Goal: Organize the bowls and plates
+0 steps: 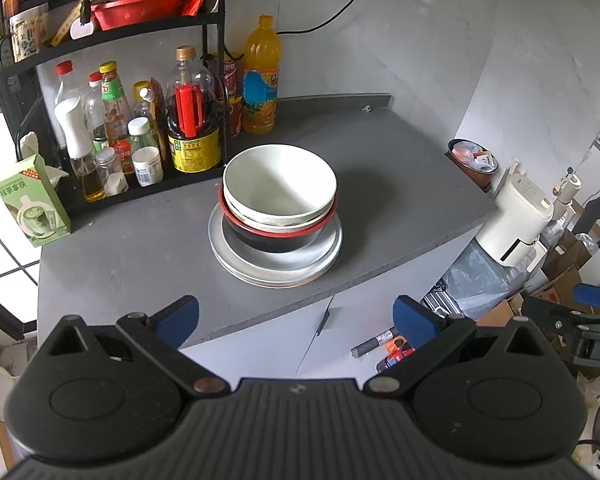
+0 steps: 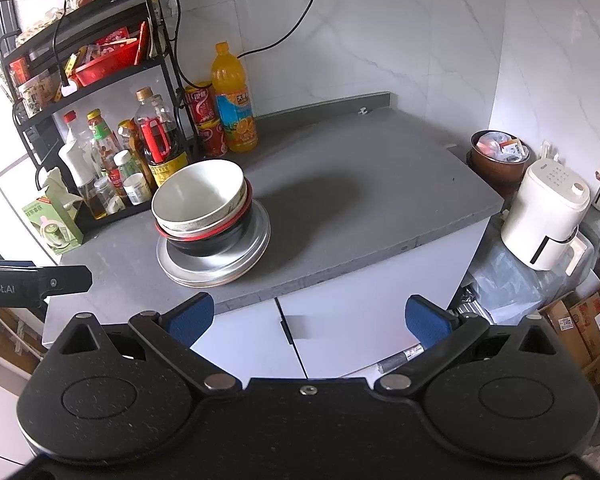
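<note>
- I am holding the left hand-held gripper [image 1: 296, 322] low in the bottom of the left wrist view, its blue-padded fingers [image 1: 178, 320] spread wide and gripping nothing.
- I am holding the right hand-held gripper [image 2: 307, 320] the same way at the bottom of the right wrist view, fingers wide apart and empty, hanging in front of the white cabinet doors [image 2: 340, 328] rather than over the worktop [image 2: 360, 200].
- The stack is sitting on the grey worktop, at the centre of the left view and left of centre in the right view.
- At the bottom the metal plates [image 1: 276, 264] are lying flat, one on another; I cannot tell how many.
- On them a black bowl with a red rim [image 1: 276, 240] is standing upright, and a white bowl [image 1: 280, 184] is nesting at the top, leaning a little; another pale rim is showing just beneath it.
- Both hand-held grippers are hovering well apart from the stack, touching nothing.
- Behind the stack, in the upper left, a black rack [image 1: 112, 40] is holding sauce bottles, with an orange drink bottle [image 1: 261, 76] standing just beside it.
- A green carton [image 1: 32, 204] is standing at the left edge of the worktop.
- A white appliance [image 2: 548, 224] is showing at the right, past the edge of the worktop.
</note>
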The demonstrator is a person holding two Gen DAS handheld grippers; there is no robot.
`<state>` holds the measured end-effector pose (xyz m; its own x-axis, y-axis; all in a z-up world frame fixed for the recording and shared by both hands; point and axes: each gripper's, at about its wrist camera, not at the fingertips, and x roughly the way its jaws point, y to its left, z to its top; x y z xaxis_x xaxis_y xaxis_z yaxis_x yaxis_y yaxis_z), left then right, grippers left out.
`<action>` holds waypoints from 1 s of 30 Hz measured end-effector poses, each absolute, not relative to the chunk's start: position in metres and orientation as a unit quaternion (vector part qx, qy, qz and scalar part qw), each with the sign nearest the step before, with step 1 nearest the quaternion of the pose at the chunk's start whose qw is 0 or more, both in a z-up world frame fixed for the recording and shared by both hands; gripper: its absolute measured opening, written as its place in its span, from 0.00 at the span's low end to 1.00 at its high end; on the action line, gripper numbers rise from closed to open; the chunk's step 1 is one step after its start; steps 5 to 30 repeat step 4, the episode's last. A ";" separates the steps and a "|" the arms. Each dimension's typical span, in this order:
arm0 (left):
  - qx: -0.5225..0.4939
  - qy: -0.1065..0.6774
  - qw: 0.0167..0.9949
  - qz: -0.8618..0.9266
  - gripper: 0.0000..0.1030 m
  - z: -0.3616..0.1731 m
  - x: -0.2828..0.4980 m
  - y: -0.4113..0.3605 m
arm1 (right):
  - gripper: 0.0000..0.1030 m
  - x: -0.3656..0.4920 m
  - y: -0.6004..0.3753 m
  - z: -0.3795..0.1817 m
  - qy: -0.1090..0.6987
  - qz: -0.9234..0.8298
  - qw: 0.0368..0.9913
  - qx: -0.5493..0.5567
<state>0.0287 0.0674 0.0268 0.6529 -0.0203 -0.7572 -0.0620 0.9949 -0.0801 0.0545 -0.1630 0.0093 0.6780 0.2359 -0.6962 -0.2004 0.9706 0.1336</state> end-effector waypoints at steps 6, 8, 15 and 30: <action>-0.049 0.418 0.907 0.012 0.99 0.026 0.030 0.067 | 1.00 0.058 -0.164 0.006 0.387 0.120 0.914 0.025; -0.049 0.418 0.907 0.012 0.99 0.026 0.030 0.067 | 1.00 0.058 -0.164 0.006 0.387 0.120 0.914 0.025; -0.049 0.418 0.907 0.012 0.99 0.026 0.030 0.067 | 1.00 0.058 -0.164 0.006 0.387 0.120 0.914 0.025; -0.049 0.418 0.907 0.012 0.99 0.026 0.030 0.067 | 1.00 0.058 -0.164 0.006 0.387 0.120 0.914 0.025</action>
